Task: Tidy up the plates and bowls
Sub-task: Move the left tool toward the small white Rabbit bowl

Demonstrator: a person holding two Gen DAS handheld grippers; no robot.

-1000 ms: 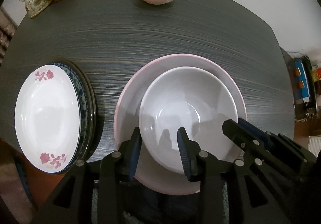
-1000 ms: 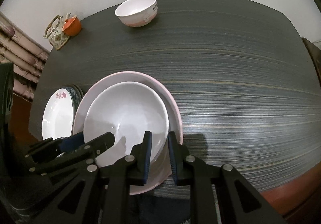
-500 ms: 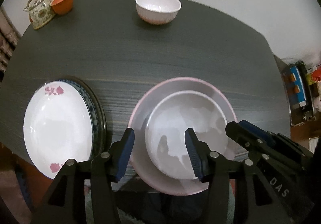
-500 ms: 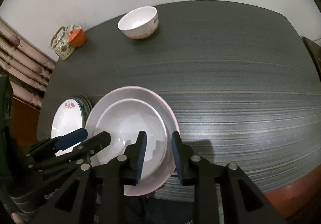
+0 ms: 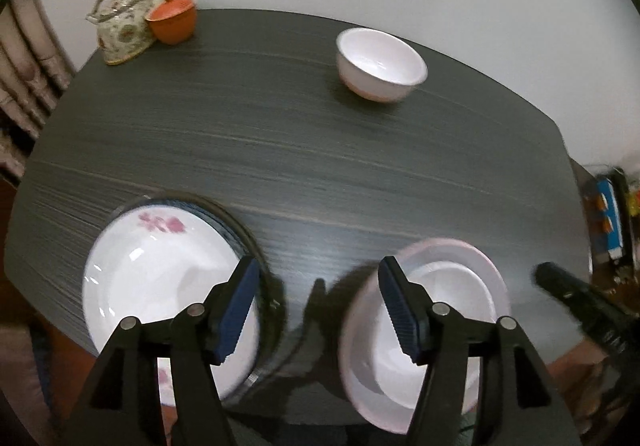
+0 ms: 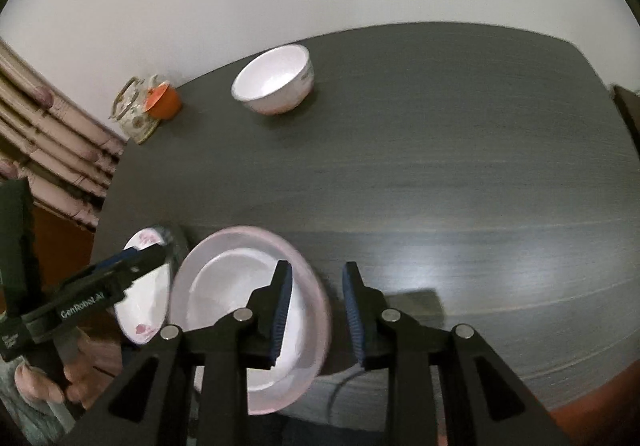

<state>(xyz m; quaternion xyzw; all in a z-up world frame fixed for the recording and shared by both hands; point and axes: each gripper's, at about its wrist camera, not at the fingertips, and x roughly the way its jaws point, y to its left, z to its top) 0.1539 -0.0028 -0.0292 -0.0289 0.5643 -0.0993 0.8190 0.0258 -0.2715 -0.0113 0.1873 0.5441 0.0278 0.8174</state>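
A white bowl (image 5: 448,310) sits inside a pink-rimmed plate (image 5: 486,258) at the table's near edge; both also show in the right wrist view, the bowl (image 6: 228,294) in the plate (image 6: 308,278). A white plate with pink flowers (image 5: 160,278) lies on a dark blue-rimmed plate (image 5: 236,226) to the left. A small white bowl (image 5: 380,64) stands far back. My left gripper (image 5: 316,298) is open and empty above the gap between the stacks. My right gripper (image 6: 316,302) is open and empty over the pink plate's right rim.
A flowered teapot (image 5: 122,26) and an orange cup (image 5: 172,24) stand at the far left corner of the dark table (image 5: 300,150). Curtains (image 6: 52,150) hang at the left. Boxes (image 5: 610,222) lie off the table's right side.
Both grippers have opened, let go of the bowl and plate, and pulled back and up. The left gripper has swung left toward the flowered plate.
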